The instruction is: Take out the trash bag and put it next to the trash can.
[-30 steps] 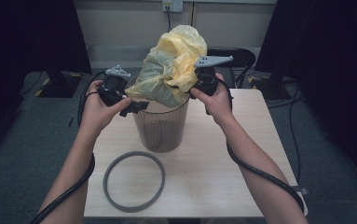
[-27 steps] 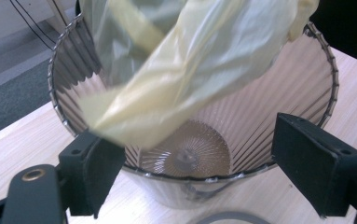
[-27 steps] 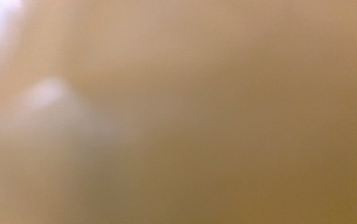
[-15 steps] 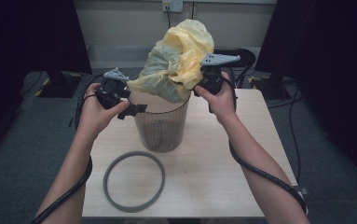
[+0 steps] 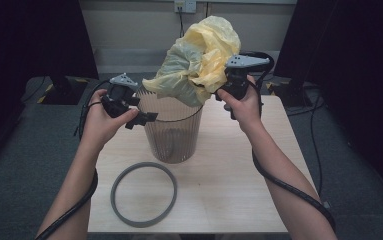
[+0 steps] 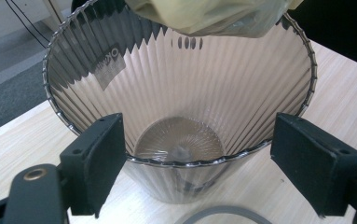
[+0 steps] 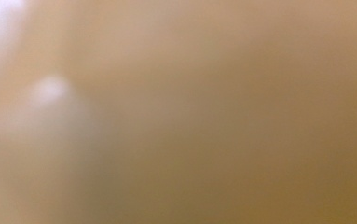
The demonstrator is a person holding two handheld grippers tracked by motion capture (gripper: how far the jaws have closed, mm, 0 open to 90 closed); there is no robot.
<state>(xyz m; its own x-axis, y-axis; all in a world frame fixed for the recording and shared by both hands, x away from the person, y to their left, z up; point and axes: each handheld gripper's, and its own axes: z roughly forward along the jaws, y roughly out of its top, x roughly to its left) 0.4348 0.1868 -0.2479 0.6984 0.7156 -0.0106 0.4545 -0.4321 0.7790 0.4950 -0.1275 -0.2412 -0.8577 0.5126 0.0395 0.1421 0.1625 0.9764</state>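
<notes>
1. Nearest to us on the wooden table [image 5: 219, 195] lies a grey ring [image 5: 144, 194], flat and untouched, just in front of the bin.
2. Behind the ring stands a ribbed, translucent waste bin [image 5: 171, 132], upright near the middle of the table. In the left gripper view we see down into the waste bin [image 6: 181, 93]; it has nothing loose in it and carries a label on its inner wall.
3. The left gripper [image 5: 141, 116] sits at the bin's left rim. In the left gripper view its jaws stand wide apart, clamped on nothing, with the near rim of the bin between them.
4. The right gripper [image 5: 224, 92] is raised at the bin's right side, above rim height. Its jaws are buried in the bag; we judge them closed together, pinching the plastic. The right gripper view is a yellow-brown blur, the plastic lying close against the lens.
5. The yellow plastic bag [image 5: 201, 60] hangs bunched in the air over the bin's mouth, its lower folds reaching just about to the rim, not seated inside.
</notes>
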